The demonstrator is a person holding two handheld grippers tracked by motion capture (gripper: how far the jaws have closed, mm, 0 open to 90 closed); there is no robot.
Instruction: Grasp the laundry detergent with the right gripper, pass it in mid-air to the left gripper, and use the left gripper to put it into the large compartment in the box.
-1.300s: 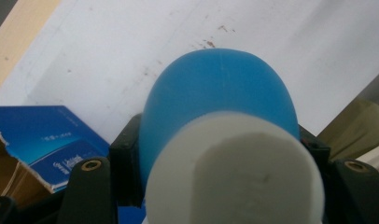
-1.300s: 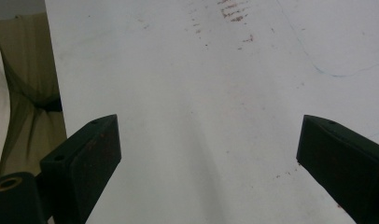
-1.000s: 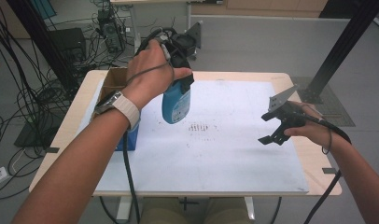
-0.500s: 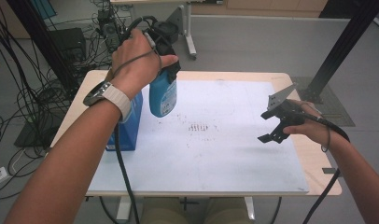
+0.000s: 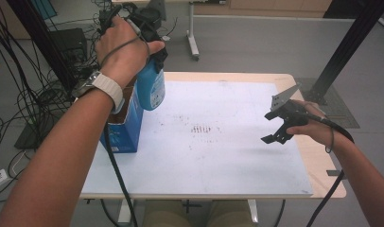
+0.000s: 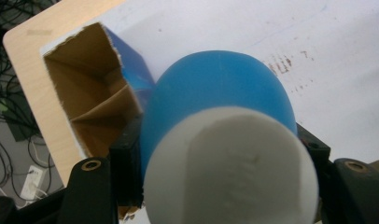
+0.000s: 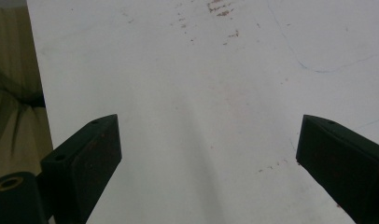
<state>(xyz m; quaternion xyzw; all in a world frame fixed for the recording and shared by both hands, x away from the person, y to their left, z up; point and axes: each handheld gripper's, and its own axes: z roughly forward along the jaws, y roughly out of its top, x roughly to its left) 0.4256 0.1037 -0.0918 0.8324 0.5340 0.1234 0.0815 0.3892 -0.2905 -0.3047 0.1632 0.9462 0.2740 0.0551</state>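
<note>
The left hand-held gripper was clamped on a blue bottle near its white cap, holding it in the air just above the open blue box, so the lift was done and lowering it into the box appeared to remain. The left forearm reached forward, wrist raised, bottle hanging below. The right hand-held gripper hovered wide open and empty over the white tabletop.

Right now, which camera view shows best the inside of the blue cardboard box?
The left gripper view: it looks down into the open blue box, showing its brown inner walls and torn rim beside the blue bottle. The high view shows mainly its blue side, partly behind the forearm. The right gripper view faces the white table sheet.
</note>
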